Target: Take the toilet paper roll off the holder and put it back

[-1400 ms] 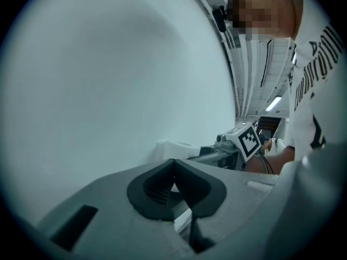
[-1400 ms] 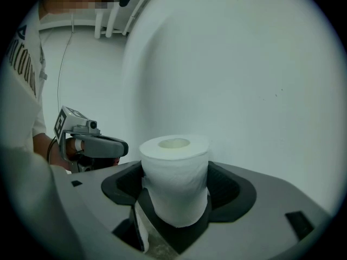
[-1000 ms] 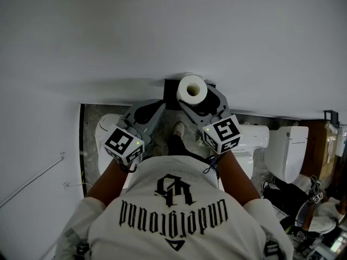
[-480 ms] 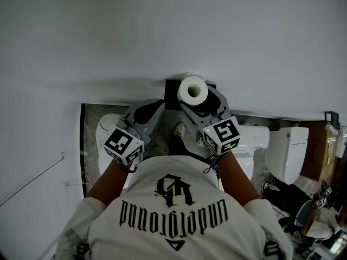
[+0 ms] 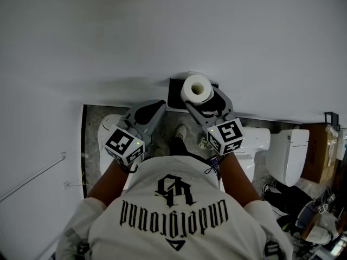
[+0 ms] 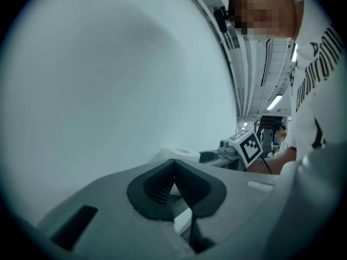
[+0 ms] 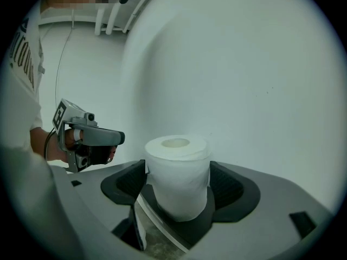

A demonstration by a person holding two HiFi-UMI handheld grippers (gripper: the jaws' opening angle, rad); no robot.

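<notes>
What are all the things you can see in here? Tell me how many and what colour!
toilet paper roll: one, white, between the right gripper's jaws, in front of the holder
holder: one, black, on the wall
wall: one, white, ahead
toilets: about three, white, on the floor
floor: one, grey and speckled, below
shoe: one showing, pale, on the floor between the grippers
shirt: one, white with black print
left gripper: one, grey, shut and empty
right gripper: one, grey, shut on the roll

The roll (image 5: 196, 88) hides most of the holder (image 5: 174, 95).
</notes>
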